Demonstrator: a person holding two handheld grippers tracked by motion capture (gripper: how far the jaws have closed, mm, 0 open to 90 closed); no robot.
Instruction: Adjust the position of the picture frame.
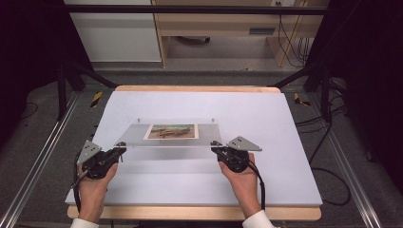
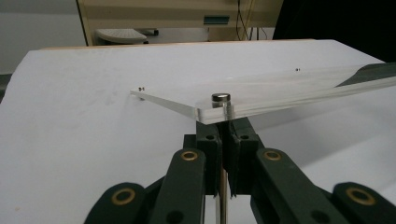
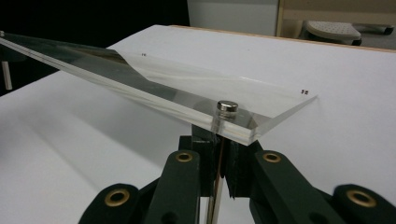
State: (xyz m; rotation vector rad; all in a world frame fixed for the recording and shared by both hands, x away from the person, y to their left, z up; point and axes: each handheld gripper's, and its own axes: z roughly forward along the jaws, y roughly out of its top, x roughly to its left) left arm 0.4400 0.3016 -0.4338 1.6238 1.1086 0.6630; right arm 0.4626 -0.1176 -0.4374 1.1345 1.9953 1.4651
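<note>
The left hand-held gripper (image 1: 121, 149) and the right hand-held gripper (image 1: 216, 147) each clamp a leg under a near corner of the clear frame (image 1: 142, 135), which spans between them above the white bench (image 1: 266, 123), photo (image 1: 171, 131) inside.

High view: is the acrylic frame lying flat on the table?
No, the acrylic frame is tilted, its near edge raised above its shadow on the table.

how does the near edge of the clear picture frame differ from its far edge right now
The near edge of the clear frame is lifted off the white table; the far edge lies low by the sheet. The near corners sit over the shut left gripper and right gripper, each on a leg; the far corners stand free. Both edges run straight and parallel.
</note>
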